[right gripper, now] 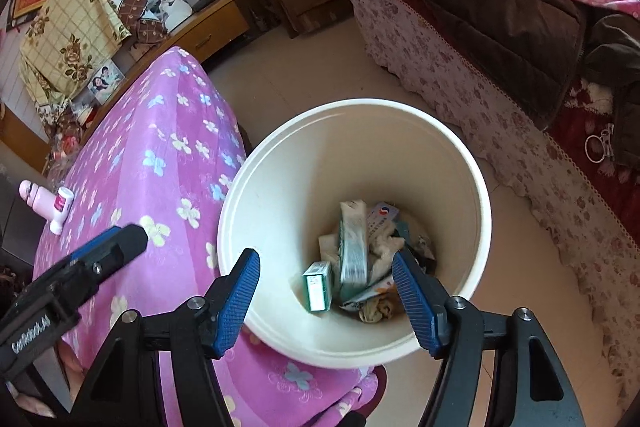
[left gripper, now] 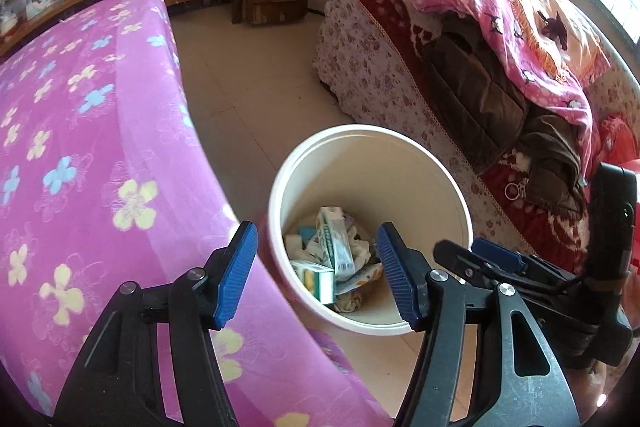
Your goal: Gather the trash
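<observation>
In the left wrist view, the white bucket [left gripper: 370, 227] stands on the floor directly ahead of the left gripper [left gripper: 316, 275], at about one o'clock from its fingertips, between the table with the purple flowered cloth [left gripper: 100, 147] at nine o'clock and the sofa [left gripper: 440, 87] at two o'clock. The trash [left gripper: 332, 259] is inside, at the bottom: a long green-and-white box leaning nearly upright, a small green box [left gripper: 320, 281] below it, and crumpled paper. The jaws of this gripper are moderately open and nothing is between the blue pads [left gripper: 236, 275]; they hold nothing. The right gripper [left gripper: 480, 255] enters at three o'clock, very near the bucket rim.

In the right wrist view, the bucket [right gripper: 354, 155] opens straight under the right gripper [right gripper: 326, 295], its mouth at twelve o'clock. The long box [right gripper: 352, 247] has its long axis running from twelve to six o'clock, the small green box [right gripper: 318, 285] just beside it at seven o'clock. These jaws are also half open and empty. The left gripper [right gripper: 108, 247] is at nine o'clock, over the cloth. On the cloth, well apart at nine o'clock, lie a pink bottle [right gripper: 34, 197] and a small white bottle [right gripper: 60, 209]; if these count as trash, I judge the left hand is nearer to them.
</observation>
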Action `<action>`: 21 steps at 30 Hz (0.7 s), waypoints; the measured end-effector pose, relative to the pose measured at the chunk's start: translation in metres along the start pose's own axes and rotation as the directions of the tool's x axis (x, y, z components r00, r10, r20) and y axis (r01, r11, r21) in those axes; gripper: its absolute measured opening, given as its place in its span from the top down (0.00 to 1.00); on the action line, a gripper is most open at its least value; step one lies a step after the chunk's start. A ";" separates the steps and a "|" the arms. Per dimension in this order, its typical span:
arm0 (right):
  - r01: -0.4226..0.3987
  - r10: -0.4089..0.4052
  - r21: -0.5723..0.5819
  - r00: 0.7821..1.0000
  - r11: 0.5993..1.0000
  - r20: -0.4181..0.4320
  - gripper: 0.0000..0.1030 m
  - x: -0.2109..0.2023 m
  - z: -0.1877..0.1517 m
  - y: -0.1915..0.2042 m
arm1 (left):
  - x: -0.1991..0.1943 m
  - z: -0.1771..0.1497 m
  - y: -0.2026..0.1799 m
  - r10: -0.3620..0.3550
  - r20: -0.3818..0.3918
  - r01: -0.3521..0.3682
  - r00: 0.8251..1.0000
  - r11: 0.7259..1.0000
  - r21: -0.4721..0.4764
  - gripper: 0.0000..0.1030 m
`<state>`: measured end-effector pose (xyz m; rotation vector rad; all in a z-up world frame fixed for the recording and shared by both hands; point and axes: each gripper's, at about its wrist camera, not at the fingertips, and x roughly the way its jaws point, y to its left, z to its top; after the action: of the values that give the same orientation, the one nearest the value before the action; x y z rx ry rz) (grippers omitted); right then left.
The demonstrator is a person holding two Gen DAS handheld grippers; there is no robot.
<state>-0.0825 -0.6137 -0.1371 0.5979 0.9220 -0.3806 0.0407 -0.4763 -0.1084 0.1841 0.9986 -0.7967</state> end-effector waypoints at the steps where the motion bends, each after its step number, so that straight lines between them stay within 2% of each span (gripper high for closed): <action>1: 0.000 0.000 -0.004 1.000 1.000 0.000 0.36 -0.002 -0.002 0.001 | -0.003 -0.002 0.001 0.004 0.010 -0.004 1.000 1.000 0.000 0.41; 6: 0.008 -0.007 -0.036 1.000 0.999 0.029 0.36 -0.020 -0.011 0.015 | -0.025 -0.013 0.006 0.050 0.064 -0.050 0.997 0.999 0.010 0.41; 12: 0.027 -0.018 -0.066 0.992 0.997 0.122 0.35 -0.057 -0.021 0.042 | -0.058 -0.024 0.006 0.114 0.124 -0.120 0.986 0.992 0.040 0.41; 17: 0.048 -0.028 -0.088 0.977 0.995 0.212 0.35 -0.089 -0.032 0.066 | -0.092 -0.034 0.007 0.132 0.188 -0.146 0.973 0.987 0.063 0.41; 21: 0.080 -0.047 -0.107 0.959 0.991 0.281 0.28 -0.111 -0.044 0.085 | -0.119 -0.042 0.010 0.124 0.235 -0.143 0.964 0.987 0.067 0.41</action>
<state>-0.1257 -0.5145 -0.0384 0.3947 0.6885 -0.4523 -0.0158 -0.3879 -0.0373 0.2236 0.7259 -0.7186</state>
